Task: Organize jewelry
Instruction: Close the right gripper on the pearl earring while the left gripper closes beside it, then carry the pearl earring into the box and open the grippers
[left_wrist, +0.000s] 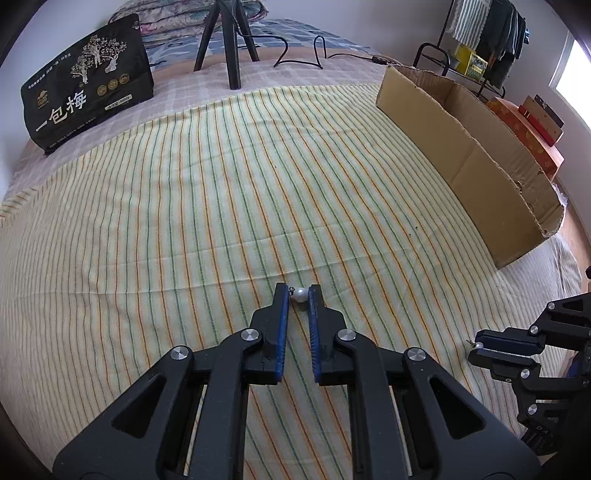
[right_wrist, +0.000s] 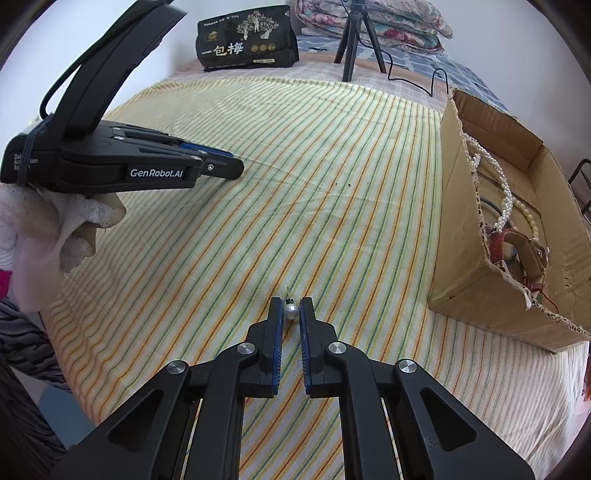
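Pearl earrings, one per tool: the left gripper (left_wrist: 298, 295) pinches a pearl drop (left_wrist: 299, 295) at its fingertips, the right gripper (right_wrist: 290, 309) clamps its twin (right_wrist: 290, 312) — both held above the striped cloth (right_wrist: 332, 184), likely so the pair goes together into the cardboard box (right_wrist: 454, 236), where pearl strands (right_wrist: 495, 177) already lie.

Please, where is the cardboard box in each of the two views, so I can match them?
Left wrist view: the cardboard box is at upper right, side wall facing the camera.
Right wrist view: the cardboard box is at the right edge, pearl strands visible inside.
Shared landmark: the black bag at the far end.
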